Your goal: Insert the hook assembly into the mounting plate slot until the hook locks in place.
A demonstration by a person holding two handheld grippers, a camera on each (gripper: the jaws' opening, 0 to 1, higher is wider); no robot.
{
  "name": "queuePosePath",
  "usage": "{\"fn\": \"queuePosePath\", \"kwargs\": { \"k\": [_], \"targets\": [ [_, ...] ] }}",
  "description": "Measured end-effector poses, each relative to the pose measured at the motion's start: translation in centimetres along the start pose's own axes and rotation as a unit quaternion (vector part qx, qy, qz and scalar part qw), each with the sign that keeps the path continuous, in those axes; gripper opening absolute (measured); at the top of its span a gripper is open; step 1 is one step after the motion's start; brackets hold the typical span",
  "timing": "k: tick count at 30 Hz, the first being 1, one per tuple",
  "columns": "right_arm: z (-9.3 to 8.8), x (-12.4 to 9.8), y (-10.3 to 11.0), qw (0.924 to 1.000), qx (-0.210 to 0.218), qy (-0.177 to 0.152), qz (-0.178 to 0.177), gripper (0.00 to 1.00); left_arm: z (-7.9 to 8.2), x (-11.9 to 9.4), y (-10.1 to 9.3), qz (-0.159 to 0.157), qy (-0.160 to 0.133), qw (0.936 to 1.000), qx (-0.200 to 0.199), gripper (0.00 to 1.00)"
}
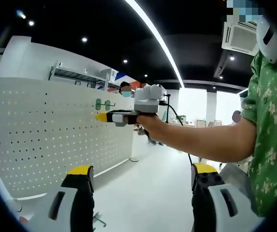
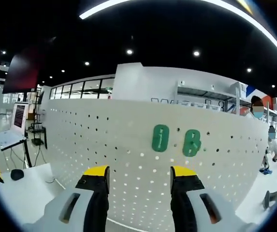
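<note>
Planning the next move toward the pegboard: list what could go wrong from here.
1. The right hand-held gripper stands open with nothing between its jaws, so no hook is carried toward the two green mounting plates; closing in now may achieve nothing.
2. The left hand-held gripper is open too and points along the white pegboard; its view shows the plates small and far off, so they may slip from view.

1. The right gripper faces a white perforated metal pegboard; its yellow-tipped black jaws stand apart with nothing between them.
2. Two green oblong mounting plates sit side by side on the board: the left green plate and the right green plate.
3. A white table at lower left carries a small black object.
</note>
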State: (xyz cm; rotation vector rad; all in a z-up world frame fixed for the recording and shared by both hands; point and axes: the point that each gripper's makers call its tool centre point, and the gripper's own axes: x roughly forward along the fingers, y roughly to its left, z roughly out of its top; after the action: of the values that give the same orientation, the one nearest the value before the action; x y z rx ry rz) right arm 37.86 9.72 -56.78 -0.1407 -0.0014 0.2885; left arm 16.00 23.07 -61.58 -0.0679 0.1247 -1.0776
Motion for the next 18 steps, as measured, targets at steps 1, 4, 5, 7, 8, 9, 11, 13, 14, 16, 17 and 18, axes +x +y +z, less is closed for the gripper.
{"fn": "queuePosePath", "kwargs": {
  "k": [1,4,5,7,8,9,11,13,14,16,17,18],
  "targets": [
    [-0.1,-0.1,0.0,1.0000,0.001,0.000,0.000,0.51,0.0,0.0,0.0,0.000,-0.001,1.0000,0.000,0.85],
    [-0.4,-0.8,0.3,1.0000,0.004,0.002,0.001,0.51,0.0,0.0,-0.1,0.001,-0.001,1.0000,0.000,0.85],
    [-0.6,-0.9,0.3,1.0000,0.004,0.003,0.001,0.51,0.0,0.0,-0.1,0.001,0.000,1.0000,0.000,0.85],
    [-1.0,-1.2,0.4,0.9999,0.007,0.008,0.000,0.51,0.0,0.0,-0.1,0.001,0.000,1.0000,0.001,0.85],
    [-1.2,-1.4,0.5,0.9999,0.010,0.009,0.001,0.51,-0.1,0.0,-0.2,0.002,0.001,1.0000,0.000,0.85],
    [-1.3,-1.6,0.6,0.9999,0.012,0.009,0.001,0.51,-0.1,0.0,-0.2,0.002,0.001,1.0000,0.000,0.85],
    [-1.6,-1.9,0.8,0.9998,0.014,0.011,0.002,0.51,-0.2,-0.1,-0.2,0.003,0.001,1.0000,0.001,0.85],
    [-2.0,-2.3,1.0,0.9998,0.014,0.014,0.003,0.51,-0.2,-0.2,-0.3,0.004,0.001,1.0000,0.001,0.85],
    [-2.2,-2.5,1.1,0.9997,0.016,0.016,0.003,0.51,-0.2,-0.2,-0.3,0.004,0.001,1.0000,0.001,0.85],
    [-2.6,-2.9,1.2,0.9996,0.020,0.019,0.003,0.51,-0.2,-0.2,-0.3,0.004,0.001,1.0000,0.002,0.85],
    [-2.8,-3.1,1.2,0.9996,0.021,0.020,0.003,0.51,-0.2,-0.2,-0.4,0.004,0.001,1.0000,0.002,0.85],
    [-3.0,-3.2,1.3,0.9995,0.022,0.021,0.003,0.51,-0.2,-0.3,-0.4,0.004,0.001,1.0000,0.002,0.85]
  ]
}}
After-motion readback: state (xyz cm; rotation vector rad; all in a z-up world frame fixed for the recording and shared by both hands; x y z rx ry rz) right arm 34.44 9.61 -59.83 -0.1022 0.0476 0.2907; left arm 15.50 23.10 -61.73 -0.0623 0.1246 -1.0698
